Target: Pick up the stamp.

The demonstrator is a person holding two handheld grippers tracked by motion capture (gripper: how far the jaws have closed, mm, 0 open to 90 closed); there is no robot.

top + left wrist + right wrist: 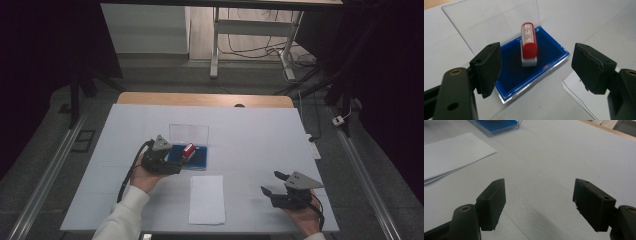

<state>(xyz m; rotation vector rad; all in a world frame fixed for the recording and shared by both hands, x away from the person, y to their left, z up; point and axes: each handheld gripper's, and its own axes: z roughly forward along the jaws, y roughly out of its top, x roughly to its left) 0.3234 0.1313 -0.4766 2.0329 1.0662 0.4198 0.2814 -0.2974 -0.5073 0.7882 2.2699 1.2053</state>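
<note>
A red stamp (189,150) (529,45) with a white base stands on a blue ink pad (199,157) (516,72), which lies in a clear case with its lid (188,134) (491,22) raised behind. My left gripper (176,163) (536,47) hovers at the pad's left edge, open, with the stamp framed between its jaws but a little beyond them and untouched. My right gripper (270,182) (539,182) is open over bare table at the front right, nothing between its jaws.
A small stack of white paper (207,199) (579,92) (449,152) lies in front of the ink pad (496,125), between the two hands. A white sheet covers the table (250,135). Its wooden far edge (205,99) shows at the back.
</note>
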